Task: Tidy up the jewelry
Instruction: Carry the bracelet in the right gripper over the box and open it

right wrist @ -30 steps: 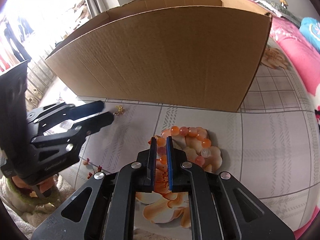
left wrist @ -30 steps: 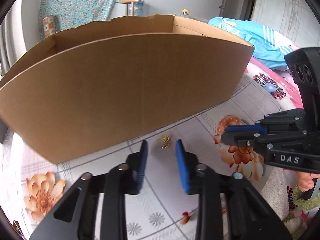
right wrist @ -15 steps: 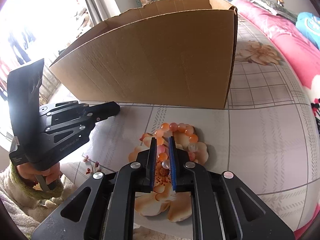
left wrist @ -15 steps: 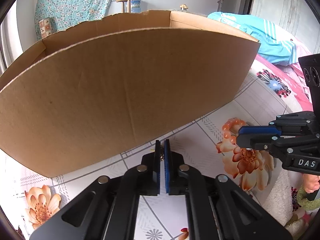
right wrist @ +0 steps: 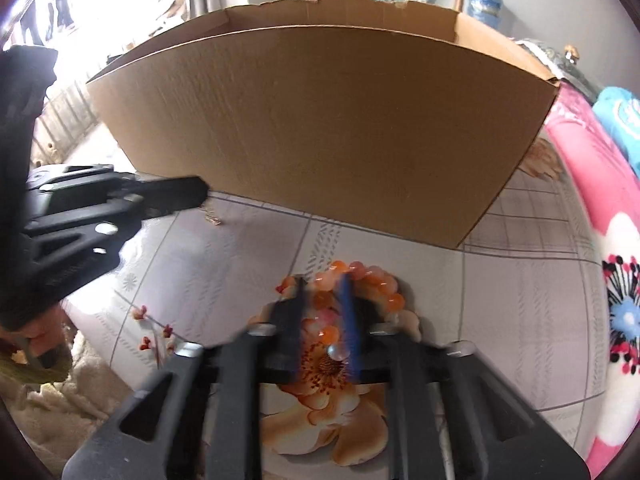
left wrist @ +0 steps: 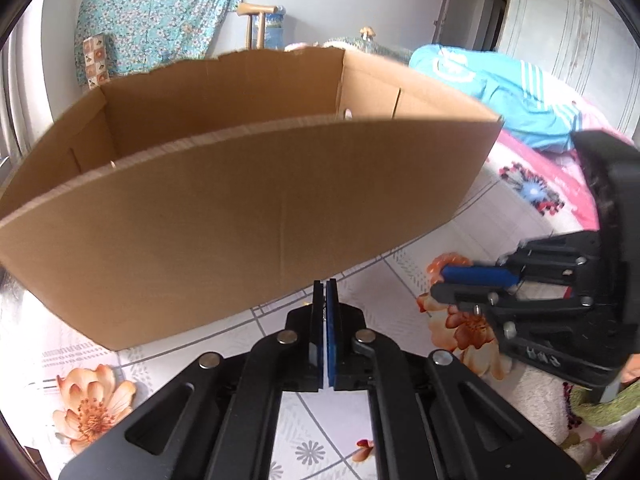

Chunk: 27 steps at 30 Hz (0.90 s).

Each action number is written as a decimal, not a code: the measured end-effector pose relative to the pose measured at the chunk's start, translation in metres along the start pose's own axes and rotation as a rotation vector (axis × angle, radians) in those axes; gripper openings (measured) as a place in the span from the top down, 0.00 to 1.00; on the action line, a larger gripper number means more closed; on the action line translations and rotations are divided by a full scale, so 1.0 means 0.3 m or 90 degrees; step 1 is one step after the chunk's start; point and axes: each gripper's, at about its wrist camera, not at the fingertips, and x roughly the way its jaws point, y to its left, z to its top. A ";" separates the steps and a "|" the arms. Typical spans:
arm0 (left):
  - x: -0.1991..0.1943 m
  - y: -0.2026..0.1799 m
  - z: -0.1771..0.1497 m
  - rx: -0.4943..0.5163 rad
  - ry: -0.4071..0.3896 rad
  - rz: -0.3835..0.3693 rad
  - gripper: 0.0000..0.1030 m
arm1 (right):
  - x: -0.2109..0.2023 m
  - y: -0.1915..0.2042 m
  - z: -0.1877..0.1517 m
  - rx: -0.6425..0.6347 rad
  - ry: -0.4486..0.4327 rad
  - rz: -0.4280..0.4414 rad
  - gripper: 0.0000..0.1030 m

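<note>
1. standing at the far side of the flowered tablecloth (left wrist: 404, 276) is a big open cardboard box (left wrist: 248, 216); its near wall fills most of both wrist views and its top has no lid.
2. the left gripper (left wrist: 325, 283) has its two blue pads pressed fully together, just in front of the near wall of the box.
3. in the right wrist view this same left gripper (right wrist: 202, 194) comes in from the left, and a small gold piece of jewelry (right wrist: 212, 216) hangs from its tip, a little above the cloth; so the left gripper is clenched on the gold piece. what kind of piece it is, i cannot tell.
4. the right gripper (right wrist: 324, 284) points down at a printed orange flower on the cloth, where an orange bead bracelet (right wrist: 372, 284) lies in a ring.
5. its jaws have just been closing and now stand narrow, with some beads of the bracelet between the pads. this view is blurred, but the pads seem to pinch the near part of the ring.
6. in the left wrist view the right gripper (left wrist: 438, 282) is at the right, low over the same flower.
7. a pink floral blanket (right wrist: 600, 216) lies to the right of the cloth, and a turquoise garment (left wrist: 492, 92) is far right behind the box.
</note>
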 end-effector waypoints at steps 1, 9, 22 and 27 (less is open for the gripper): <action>-0.020 0.006 0.003 -0.005 -0.008 -0.005 1.00 | -0.002 -0.017 -0.002 0.019 -0.001 0.015 0.93; -0.156 0.022 0.016 -0.021 -0.053 -0.022 1.00 | -0.133 -0.177 -0.024 0.142 -0.072 0.109 0.93; -0.409 0.011 0.143 -0.003 -0.147 -0.084 0.99 | -0.345 -0.238 0.052 0.181 -0.216 0.180 0.93; -0.432 0.019 0.246 0.028 -0.145 -0.090 0.99 | -0.412 -0.225 0.142 0.157 -0.254 0.194 0.93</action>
